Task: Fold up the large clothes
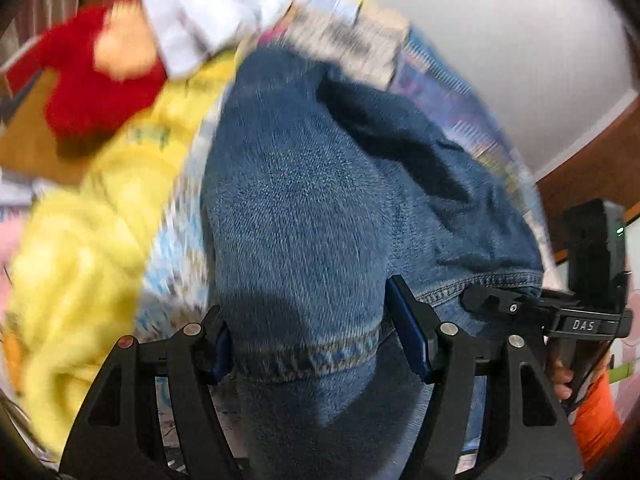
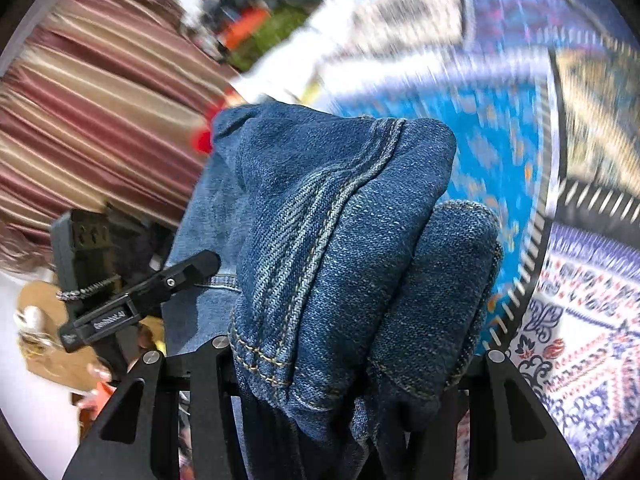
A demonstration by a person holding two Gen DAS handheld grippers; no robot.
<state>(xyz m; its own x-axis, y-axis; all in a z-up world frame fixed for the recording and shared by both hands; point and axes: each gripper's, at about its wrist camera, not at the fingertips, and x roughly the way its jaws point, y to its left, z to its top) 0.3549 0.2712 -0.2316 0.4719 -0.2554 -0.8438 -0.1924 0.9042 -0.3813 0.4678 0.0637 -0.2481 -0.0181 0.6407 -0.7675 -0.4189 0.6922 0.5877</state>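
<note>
A pair of blue denim jeans fills the left wrist view, hanging lifted. My left gripper is shut on a hem of the jeans, with denim bunched between its blue pads. In the right wrist view the jeans are bunched, seams showing. My right gripper is shut on this thick bundle of denim, which hides its fingertips. The right gripper also shows at the right of the left wrist view, and the left gripper shows at the left of the right wrist view.
A yellow garment, a red garment and white cloth lie behind the jeans. A patterned blue bedspread lies below. A striped curtain hangs at left. A white wall is at right.
</note>
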